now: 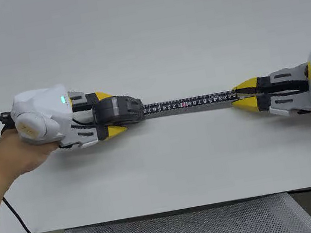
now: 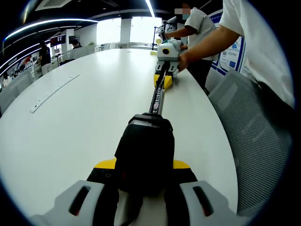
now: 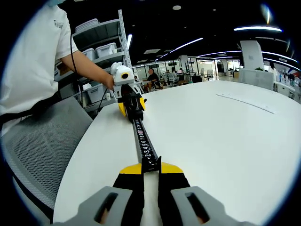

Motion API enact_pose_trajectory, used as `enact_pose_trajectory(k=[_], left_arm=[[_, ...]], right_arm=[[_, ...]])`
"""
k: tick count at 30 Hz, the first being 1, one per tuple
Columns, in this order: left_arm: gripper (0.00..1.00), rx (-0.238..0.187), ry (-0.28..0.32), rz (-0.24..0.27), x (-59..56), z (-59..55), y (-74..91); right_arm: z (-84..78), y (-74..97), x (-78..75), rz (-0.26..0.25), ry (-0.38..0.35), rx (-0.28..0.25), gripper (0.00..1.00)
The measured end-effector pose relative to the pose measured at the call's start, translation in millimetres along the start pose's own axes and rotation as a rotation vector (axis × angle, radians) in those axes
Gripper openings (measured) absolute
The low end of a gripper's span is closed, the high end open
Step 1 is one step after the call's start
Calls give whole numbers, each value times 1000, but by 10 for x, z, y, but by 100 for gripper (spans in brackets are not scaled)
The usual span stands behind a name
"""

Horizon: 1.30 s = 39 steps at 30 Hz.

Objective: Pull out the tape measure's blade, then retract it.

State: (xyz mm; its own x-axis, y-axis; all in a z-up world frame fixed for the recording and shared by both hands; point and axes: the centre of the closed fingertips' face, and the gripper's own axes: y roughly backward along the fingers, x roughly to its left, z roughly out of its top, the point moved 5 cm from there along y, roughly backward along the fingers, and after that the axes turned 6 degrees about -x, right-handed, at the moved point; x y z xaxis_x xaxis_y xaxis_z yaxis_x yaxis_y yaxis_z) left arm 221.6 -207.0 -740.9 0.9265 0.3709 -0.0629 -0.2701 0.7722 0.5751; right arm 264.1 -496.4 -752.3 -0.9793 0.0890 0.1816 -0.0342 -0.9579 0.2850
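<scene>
Across the table point(image 1: 141, 34), the blade point(image 1: 189, 104) runs straight between the grippers. At one end the left gripper point(image 1: 109, 112) clamps the case point(image 1: 121, 110); at the other the right gripper point(image 1: 243, 95) pinches the blade's tip, so retracting likely means easing it toward the case.

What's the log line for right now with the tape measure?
left tool: shut on tape measure case | right tool: shut on blade | blade: pulled out, straight between tools | retract: not yet done

Bright, even overhead light on the white table point(image 1: 145, 22) — faint shadows, fisheye bending toward gripper-view edges.
</scene>
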Motion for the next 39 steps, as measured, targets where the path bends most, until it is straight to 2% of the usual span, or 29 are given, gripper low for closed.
enact_pose_trajectory(k=[39], left_arm=[[34, 24, 3, -4, 2, 3, -3]], right_arm=[[-62, 344, -87, -17, -38, -16, 6]])
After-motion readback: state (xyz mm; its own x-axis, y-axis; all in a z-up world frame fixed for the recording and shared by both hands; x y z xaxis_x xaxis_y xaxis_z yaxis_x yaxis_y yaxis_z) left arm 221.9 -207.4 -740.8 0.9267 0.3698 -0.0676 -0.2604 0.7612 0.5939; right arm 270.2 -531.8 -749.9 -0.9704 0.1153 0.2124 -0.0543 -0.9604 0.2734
